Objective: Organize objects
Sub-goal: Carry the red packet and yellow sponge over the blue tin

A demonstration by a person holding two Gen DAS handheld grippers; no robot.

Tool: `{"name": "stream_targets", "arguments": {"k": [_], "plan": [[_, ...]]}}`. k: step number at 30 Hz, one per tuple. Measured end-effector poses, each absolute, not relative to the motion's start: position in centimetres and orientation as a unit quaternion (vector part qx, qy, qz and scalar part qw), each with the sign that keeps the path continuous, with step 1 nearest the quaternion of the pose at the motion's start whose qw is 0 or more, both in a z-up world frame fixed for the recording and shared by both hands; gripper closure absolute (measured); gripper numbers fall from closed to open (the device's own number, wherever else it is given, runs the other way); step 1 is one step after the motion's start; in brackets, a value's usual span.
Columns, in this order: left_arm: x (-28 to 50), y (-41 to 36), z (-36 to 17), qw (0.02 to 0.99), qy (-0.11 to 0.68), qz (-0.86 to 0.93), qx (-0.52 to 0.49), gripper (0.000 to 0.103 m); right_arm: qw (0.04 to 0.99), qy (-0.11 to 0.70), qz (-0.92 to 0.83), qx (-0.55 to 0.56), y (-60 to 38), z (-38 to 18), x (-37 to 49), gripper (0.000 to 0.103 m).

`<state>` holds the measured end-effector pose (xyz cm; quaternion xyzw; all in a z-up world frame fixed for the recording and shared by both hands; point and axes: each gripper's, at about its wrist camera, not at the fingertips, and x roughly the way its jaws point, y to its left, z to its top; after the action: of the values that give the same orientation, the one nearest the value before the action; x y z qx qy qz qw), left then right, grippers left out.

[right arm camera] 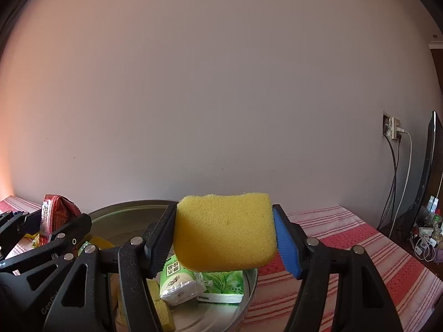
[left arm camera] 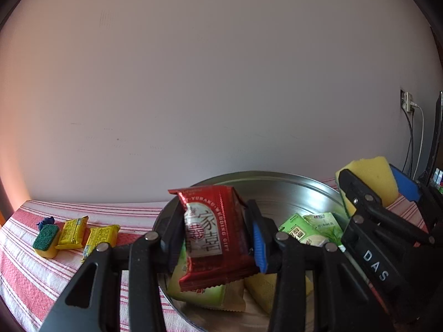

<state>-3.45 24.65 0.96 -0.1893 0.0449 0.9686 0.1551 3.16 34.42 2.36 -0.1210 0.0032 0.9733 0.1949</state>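
Two grippers hang over a round metal tin (left arm camera: 290, 185) on a red-and-white striped cloth (left arm camera: 33, 271), each clamped on something. The left gripper (left arm camera: 216, 238) squeezes a red packet (left arm camera: 213, 235) between its black and blue fingers, holding it upright above the near left part of the tin. The right gripper (right arm camera: 224, 238) pinches a yellow sponge (right arm camera: 224, 232) by its two ends, level, above the tin's right side; in the left view the same sponge (left arm camera: 373, 177) shows at the right edge, near the tin's far rim. Inside the tin lie green tissue packs (right arm camera: 221, 285), one leaning on another, a green-and-cream packet (left arm camera: 205, 293) under the red one, and another yellow sponge (right arm camera: 160, 304) on the bottom. Well apart on the cloth to the left sit two yellow packets (left arm camera: 85, 233) side by side, just beside a sponge with a green scouring face (left arm camera: 45, 239), with something small and dark blue (left arm camera: 45, 221) behind it. A wall socket (right arm camera: 391, 128) with cables is on the right.
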Motion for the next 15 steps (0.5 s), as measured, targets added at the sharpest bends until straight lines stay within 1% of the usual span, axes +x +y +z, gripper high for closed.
{"name": "stream_targets", "arguments": {"k": [9,11,12,15], "plan": [[-4.3,25.4,-0.4,0.160,0.049,0.964,-0.208,0.062,0.193,0.031,0.967,-0.161,35.6,1.4,2.2,0.035],[-4.5,25.4,-0.5,0.159,0.049,0.963,-0.210,0.062,0.191,0.032,0.966,-0.169,35.8,1.3,2.2,0.035],[-4.6,25.3,-0.6,0.158,0.047,0.963,-0.212,0.062,0.187,0.030,0.967,-0.172,36.1,1.1,0.2,0.035],[-4.8,25.1,-0.8,0.157,0.041,0.962,-0.219,0.062,0.185,0.026,0.966,-0.177,35.7,0.9,0.7,0.035]]}}
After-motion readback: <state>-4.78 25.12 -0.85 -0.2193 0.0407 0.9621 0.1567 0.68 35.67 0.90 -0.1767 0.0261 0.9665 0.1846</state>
